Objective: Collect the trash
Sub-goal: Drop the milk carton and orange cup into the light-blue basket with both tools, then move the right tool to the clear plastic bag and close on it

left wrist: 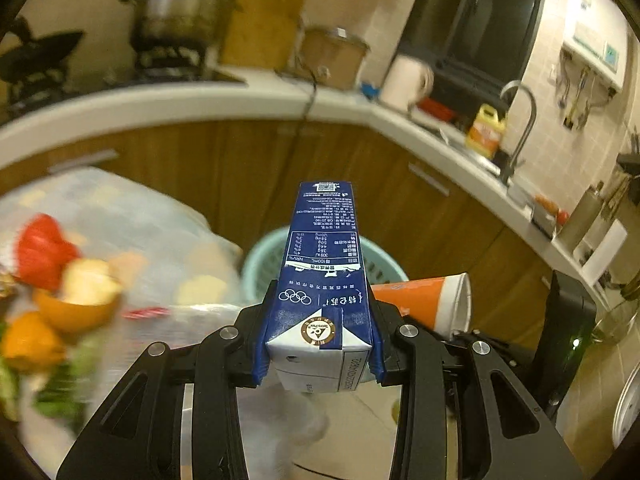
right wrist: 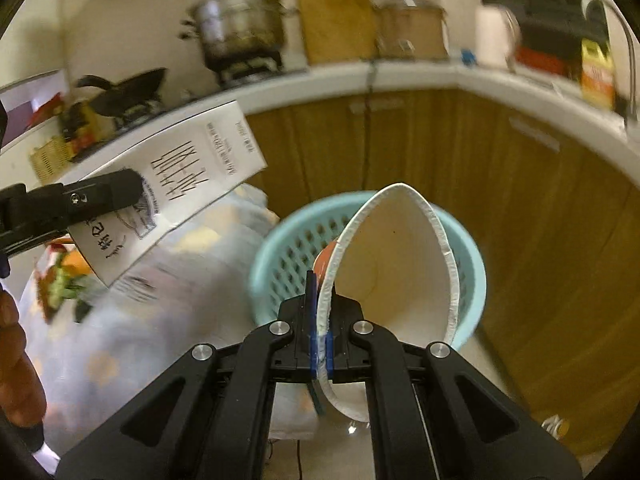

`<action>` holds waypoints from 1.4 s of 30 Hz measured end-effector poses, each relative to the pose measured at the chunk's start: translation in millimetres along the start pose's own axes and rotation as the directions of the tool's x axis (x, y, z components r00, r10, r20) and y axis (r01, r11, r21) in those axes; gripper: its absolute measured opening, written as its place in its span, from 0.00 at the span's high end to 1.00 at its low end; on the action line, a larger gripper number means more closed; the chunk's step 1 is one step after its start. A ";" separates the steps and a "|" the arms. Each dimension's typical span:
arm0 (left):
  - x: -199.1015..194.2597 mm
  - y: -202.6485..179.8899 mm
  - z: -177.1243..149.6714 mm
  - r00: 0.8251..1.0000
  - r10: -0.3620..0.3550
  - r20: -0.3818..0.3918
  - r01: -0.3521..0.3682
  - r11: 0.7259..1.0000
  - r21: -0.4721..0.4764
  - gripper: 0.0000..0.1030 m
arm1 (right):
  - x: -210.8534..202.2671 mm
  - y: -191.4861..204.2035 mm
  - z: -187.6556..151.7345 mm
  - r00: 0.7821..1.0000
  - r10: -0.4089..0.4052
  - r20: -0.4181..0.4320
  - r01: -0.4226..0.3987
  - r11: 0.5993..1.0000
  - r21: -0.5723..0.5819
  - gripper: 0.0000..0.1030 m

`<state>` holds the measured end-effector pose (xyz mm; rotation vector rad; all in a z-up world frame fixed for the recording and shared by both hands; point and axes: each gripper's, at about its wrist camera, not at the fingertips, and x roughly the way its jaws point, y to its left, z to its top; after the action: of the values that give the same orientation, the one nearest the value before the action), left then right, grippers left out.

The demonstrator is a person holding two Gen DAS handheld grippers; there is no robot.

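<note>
The left gripper [left wrist: 318, 354] is clamped on the base of a blue milk carton [left wrist: 324, 264], its jaws spread only as wide as the carton's body, which juts forward along the fingers. The right gripper [right wrist: 319, 344] is nearly closed, pinching one wall of an orange paper cup [right wrist: 394, 264] at the rim, so the mouth is squashed into a narrow oval. Both pieces of trash are held in the air, short of the light-blue basket [right wrist: 476, 276] that stands on the floor ahead, against the wooden cabinet fronts [right wrist: 540, 208]. To the left, a plastic-covered table [left wrist: 132, 216] carries fruit peels and scraps [left wrist: 60, 292], blurred. Beyond runs the white counter [left wrist: 224, 98] with a steel pot [left wrist: 184, 4] on the stove.

The risk, as I judge it, is the release. The carton is long and gripped at one end, so let go before it is over the basket's rim it could tip outside. The cup, held by a thin crushed wall, may slip early or bounce off the rim.
</note>
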<state>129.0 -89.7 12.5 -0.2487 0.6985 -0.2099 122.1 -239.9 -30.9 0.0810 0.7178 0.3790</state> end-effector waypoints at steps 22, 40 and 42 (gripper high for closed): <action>74.9 3.7 -15.6 0.987 0.070 -0.147 -0.066 0.997 0.035 0.50 | 47.9 -42.2 -17.4 0.988 0.034 -0.149 -0.017 0.993 0.113 0.91; -77.2 49.1 -28.0 0.984 0.149 0.097 -0.152 0.988 0.021 0.39 | -12.4 89.5 6.7 0.977 0.215 0.005 -0.213 0.970 -0.120 0.53; -104.5 63.8 -32.1 0.968 0.207 0.142 -0.210 0.978 0.002 0.38 | -13.8 101.8 5.3 0.972 0.236 0.008 -0.233 0.963 -0.137 0.53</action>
<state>36.7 -5.6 33.3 -0.1702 0.5772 0.0030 84.4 -150.1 2.2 0.0417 0.6585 0.6519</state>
